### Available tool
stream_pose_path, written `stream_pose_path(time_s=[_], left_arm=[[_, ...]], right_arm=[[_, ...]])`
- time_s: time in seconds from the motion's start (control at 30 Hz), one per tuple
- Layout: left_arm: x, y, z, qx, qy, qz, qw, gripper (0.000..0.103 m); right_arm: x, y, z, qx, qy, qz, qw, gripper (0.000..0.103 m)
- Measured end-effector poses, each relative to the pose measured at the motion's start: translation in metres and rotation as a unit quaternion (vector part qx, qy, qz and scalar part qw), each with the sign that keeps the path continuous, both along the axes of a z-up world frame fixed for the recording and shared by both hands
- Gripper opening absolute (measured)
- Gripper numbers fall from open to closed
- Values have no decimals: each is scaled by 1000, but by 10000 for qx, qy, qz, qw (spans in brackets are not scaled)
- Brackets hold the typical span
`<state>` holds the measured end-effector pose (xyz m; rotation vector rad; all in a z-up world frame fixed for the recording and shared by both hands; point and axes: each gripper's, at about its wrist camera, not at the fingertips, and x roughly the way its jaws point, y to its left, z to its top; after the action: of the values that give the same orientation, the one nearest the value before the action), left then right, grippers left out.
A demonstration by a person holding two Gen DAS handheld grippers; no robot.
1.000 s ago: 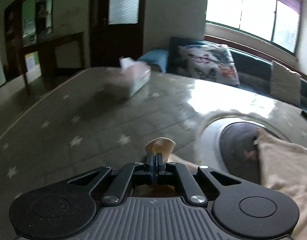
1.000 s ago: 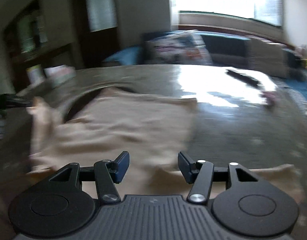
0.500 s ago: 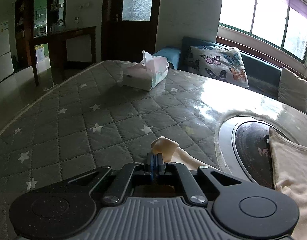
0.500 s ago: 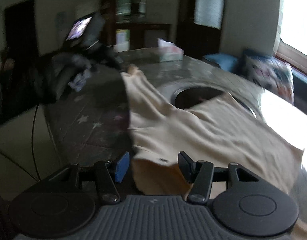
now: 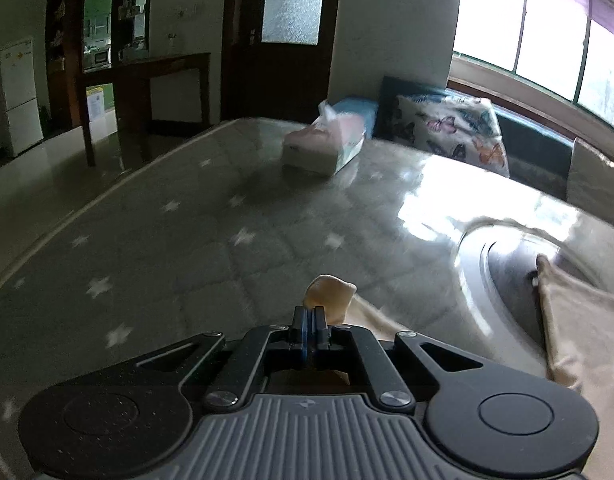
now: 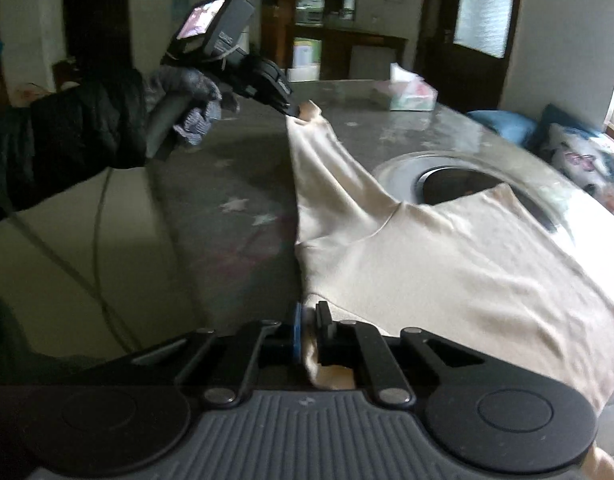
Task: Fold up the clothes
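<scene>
A cream long-sleeved garment (image 6: 447, 264) lies spread on the grey star-quilted table (image 6: 235, 184), partly over a round inset (image 6: 447, 180). My left gripper (image 5: 309, 320) is shut on the end of a sleeve (image 5: 329, 294); in the right wrist view the left gripper (image 6: 293, 110) holds that sleeve end up, with the sleeve stretched back to the body. My right gripper (image 6: 309, 316) is shut on the garment's near edge. The garment's body also shows at the right of the left wrist view (image 5: 579, 332).
A tissue box (image 5: 327, 144) stands at the table's far side. A sofa with a butterfly cushion (image 5: 455, 136) runs behind the table under the windows. The round inset (image 5: 507, 280) lies to the right of my left gripper. The table's left edge (image 5: 67, 216) drops to the floor.
My right gripper has closed on the garment's near edge; it was open before. The right view swung left toward the left gripper. My left gripper still holds the sleeve end.
</scene>
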<state>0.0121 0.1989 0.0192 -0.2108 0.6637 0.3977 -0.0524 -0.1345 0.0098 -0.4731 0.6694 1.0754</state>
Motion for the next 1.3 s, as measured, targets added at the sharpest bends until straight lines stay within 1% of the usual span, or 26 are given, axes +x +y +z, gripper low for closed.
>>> stream_pose_path(time_s=[0.1,0.13,0.17,0.23,0.3,0.33,0.37,0.4,0.43,0.47,0.5,0.53,0.63,0.77,0.87,1.03,1.13,1.3], left_arm=[[-11,7,-10,-29,264,99,9996,2],[-13,9,-13,-74,328,118,9994,2],[-16,11,-15,-106,367,124,9992,3],[-20,12,-13,-58,410,143,9990,6],[-22,13,-10,39,450,190,9988,7],[-23,14,-9,89,457,231,9986,7],[-24,15,-6,106,433,261,9987,9],[-25,16,-4,123,409,290,9987,10],[-26,17,-2,140,385,319,9986,18],[-27,17,0,157,356,344,9986,32],[-28,15,3,178,304,343,9988,37],[-27,12,6,195,258,309,9990,39],[-25,-5,14,147,123,2,9998,39],[-14,-40,20,53,-35,-665,9978,39],[-3,-68,18,-113,-30,-1180,9929,37],[23,-118,8,-369,103,-1970,9797,37],[40,-144,-3,-468,219,-2326,9712,37],[61,-172,-15,-469,375,-2717,9605,36]], right_arm=[[-6,-1,-8,-59,116,139,9998,7],[-7,-1,-10,-49,164,138,9998,10],[-9,-2,-12,-39,212,136,9997,15],[-9,-7,-7,89,315,99,9994,17],[-7,-18,3,272,424,-3,9987,18],[-6,-23,8,361,468,-73,9982,22],[-2,-31,12,450,497,-227,9975,29],[1,-39,17,538,524,-389,9964,32],[4,-46,20,586,516,-552,9954,33],[11,-57,21,610,448,-844,9936,33],[16,-67,21,599,375,-1128,9911,33],[22,-76,21,595,340,-1414,9876,34],[38,-101,15,589,183,-2178,9740,34],[62,-117,2,641,241,-2730,9596,34],[70,-121,-5,741,307,-2899,9537,34],[87,-111,-6,838,280,-2827,9551,34],[105,-107,-13,661,384,-2841,9557,34],[133,-113,-28,449,479,-3108,9482,34]])
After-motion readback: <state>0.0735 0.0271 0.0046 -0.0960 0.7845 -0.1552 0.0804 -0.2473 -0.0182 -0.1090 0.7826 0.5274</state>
